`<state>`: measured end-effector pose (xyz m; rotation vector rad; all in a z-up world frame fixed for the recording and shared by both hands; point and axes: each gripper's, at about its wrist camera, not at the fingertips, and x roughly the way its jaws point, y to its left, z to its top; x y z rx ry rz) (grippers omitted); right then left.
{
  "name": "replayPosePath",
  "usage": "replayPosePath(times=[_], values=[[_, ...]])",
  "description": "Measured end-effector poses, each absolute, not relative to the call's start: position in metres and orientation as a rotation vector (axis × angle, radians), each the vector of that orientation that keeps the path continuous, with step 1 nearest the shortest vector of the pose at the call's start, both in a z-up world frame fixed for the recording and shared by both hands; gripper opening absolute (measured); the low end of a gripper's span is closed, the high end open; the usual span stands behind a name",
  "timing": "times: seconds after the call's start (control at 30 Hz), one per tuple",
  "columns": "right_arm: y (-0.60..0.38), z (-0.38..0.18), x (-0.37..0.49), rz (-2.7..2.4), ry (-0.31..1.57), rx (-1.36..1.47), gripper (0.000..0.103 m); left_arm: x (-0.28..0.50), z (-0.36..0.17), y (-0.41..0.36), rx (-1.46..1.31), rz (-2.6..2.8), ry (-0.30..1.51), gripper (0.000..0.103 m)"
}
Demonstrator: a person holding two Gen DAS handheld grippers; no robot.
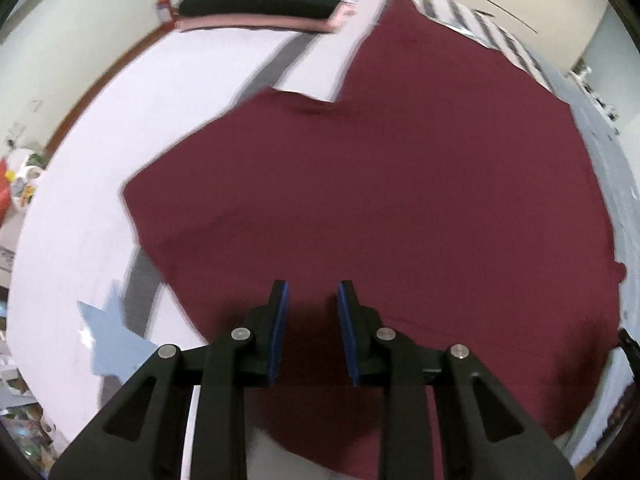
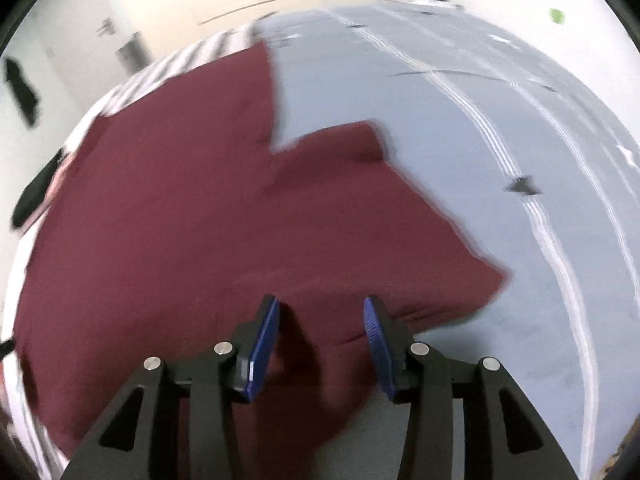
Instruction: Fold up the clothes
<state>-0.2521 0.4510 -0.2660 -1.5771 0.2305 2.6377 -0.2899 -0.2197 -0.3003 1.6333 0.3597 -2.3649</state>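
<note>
Garment: a dark-red cloth T-shirt (image 1: 360, 200) is lying spread flat on the pale bedcover (image 1: 140, 128), both sleeves out, no fold showing. I am hovering my left gripper (image 1: 312, 292) over its near hem, jaws parted, pinching nothing. My right gripper (image 2: 320, 308) is gaping wider, empty, with a sleeve (image 2: 440, 264) at 2 o'clock. Judging: spread stage. A stack of folded clothes (image 1: 260, 4) is sitting at 11 o'clock.

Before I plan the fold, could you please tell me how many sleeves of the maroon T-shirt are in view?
2. One sleeve lies toward the left on the white sheet; the other sleeve points right onto the grey-blue sheet.
</note>
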Motion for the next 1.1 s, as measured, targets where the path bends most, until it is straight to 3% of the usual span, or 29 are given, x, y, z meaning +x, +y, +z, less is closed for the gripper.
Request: replayPosePath(times=[0.2,0.43,0.57,0.6,0.63,0.8,0.9,1.03,1.1], values=[[0.506,-0.264,-0.276,2.578,0.2,-1.54,0.041,-0.329,-0.288,-0.167,1.696,-2.434,0.357,0.022],[0.473,-0.26,-0.352,2.754,0.09,-1.534,0.05,-0.355,-0.285,-0.146,1.729,-2.48,0.39,0.022],[0.458,-0.279,-0.393,2.763,0.165,-1.617,0.05,-0.36,-0.291,-0.157,1.75,-2.474,0.389,0.022],[0.456,-0.283,-0.398,2.75,0.174,-1.646,0.036,-0.355,-0.29,-0.16,1.757,-2.467,0.392,0.022],[0.452,-0.288,-0.405,2.722,0.152,-1.664,0.006,-0.351,-0.288,-0.163,1.764,-2.46,0.396,0.022],[0.445,-0.286,-0.427,2.73,0.2,-1.622,0.005,-0.339,-0.281,-0.185,1.767,-2.436,0.397,0.022],[0.44,-0.282,-0.439,2.708,0.189,-1.616,0.005,-0.34,-0.284,-0.2,1.767,-2.411,0.413,0.022],[0.445,-0.292,-0.446,2.584,0.153,-1.612,0.033,-0.344,-0.285,-0.214,1.767,-2.41,0.432,0.022],[0.45,-0.292,-0.447,2.564,0.15,-1.575,0.036,-0.347,-0.285,-0.219,1.767,-2.415,0.437,0.022]])
